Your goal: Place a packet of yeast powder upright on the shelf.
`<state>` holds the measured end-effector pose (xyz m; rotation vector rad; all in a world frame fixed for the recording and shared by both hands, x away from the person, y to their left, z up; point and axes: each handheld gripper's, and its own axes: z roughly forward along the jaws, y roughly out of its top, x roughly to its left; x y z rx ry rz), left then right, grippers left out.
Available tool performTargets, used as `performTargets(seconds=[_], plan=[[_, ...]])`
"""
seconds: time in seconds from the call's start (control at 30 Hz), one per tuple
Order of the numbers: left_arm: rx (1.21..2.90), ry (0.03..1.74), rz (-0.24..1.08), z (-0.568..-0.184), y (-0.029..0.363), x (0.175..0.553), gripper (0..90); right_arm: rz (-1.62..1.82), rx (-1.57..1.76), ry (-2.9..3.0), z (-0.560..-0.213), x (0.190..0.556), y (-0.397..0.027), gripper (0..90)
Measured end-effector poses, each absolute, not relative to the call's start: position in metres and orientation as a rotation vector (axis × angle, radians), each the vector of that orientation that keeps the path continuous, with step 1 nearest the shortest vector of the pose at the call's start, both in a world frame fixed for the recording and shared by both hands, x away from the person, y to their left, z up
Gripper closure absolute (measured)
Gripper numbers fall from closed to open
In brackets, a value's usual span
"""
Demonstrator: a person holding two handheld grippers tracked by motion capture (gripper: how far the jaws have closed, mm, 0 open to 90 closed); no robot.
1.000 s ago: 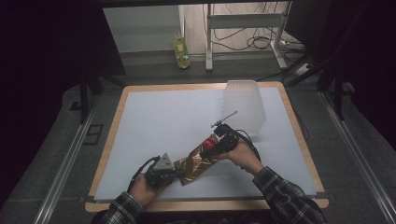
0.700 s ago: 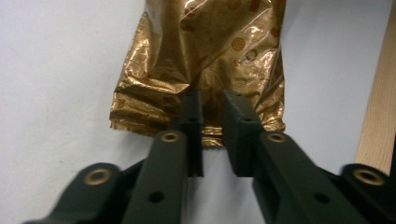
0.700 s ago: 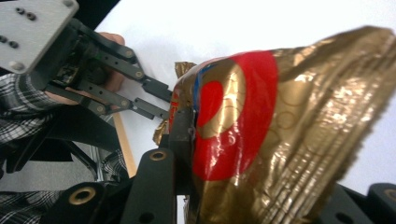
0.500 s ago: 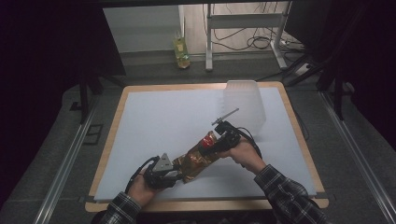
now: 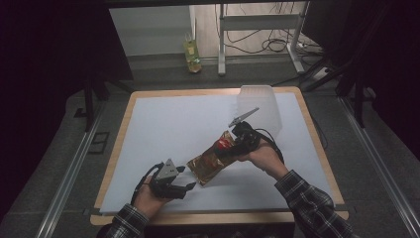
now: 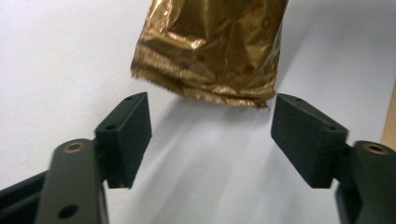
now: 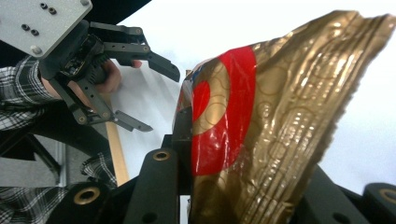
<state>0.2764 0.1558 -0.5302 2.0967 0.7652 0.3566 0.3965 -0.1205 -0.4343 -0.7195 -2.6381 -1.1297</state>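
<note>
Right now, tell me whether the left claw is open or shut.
Open. The left claw has just been opening; its pads stand apart over bare table, and the gold bag lies beyond them, untouched.

This looks like a lab or recording room set up for test work. A wood-edged tabletop (image 5: 307, 124) under a white sheet (image 5: 173, 129) stands between metal rails (image 5: 69, 173) on grey floor. Beyond its far edge, loose cables (image 5: 262, 45) lie around a metal stand (image 5: 222, 44), with dark screens (image 5: 54, 49) at both sides.
</note>
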Motion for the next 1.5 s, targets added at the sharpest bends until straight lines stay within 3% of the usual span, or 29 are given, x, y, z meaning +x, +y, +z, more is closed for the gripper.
performTargets(seconds=[0.2, 0.63, 1.5], plan=[[2.080, 0.799, 0.389, -0.530, 0.157, 0.277, 16.8, -1.161, -0.715, -2.684, -0.423, 0.399, -0.127, 70.3], [2.079, 0.842, 0.425, -0.531, 0.159, 0.280, 4.5, -1.203, -0.615, -2.773, -0.407, 0.410, -0.134, 70.4], [2.106, 0.829, 0.428, -0.532, 0.160, 0.281, 2.8, -1.274, -0.573, -2.901, -0.375, 0.435, -0.149, 70.5]])
